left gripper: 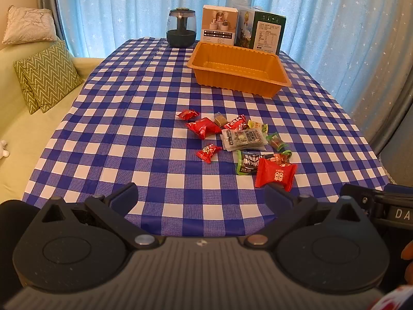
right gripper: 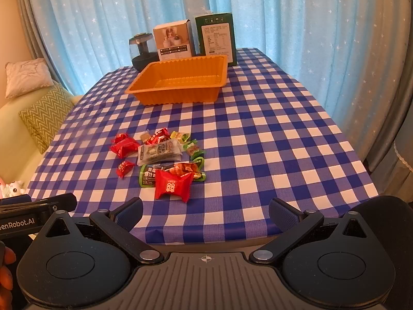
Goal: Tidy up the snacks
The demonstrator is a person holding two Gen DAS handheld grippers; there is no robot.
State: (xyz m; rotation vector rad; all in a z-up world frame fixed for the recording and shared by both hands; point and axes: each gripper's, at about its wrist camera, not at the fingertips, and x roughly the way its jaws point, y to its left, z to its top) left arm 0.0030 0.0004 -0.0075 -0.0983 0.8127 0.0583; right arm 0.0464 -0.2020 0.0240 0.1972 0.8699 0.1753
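Tray [left gripper: 238,68] long axis crosswise, seemingly empty; left tool [left gripper: 201,196], right tool [right gripper: 205,213] agape.

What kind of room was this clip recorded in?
Most likely a home living room. A sofa with cushions sits beside the table, star-print curtains hang behind it, and a blue checked tablecloth covers the table holding loose snacks and an orange tray.
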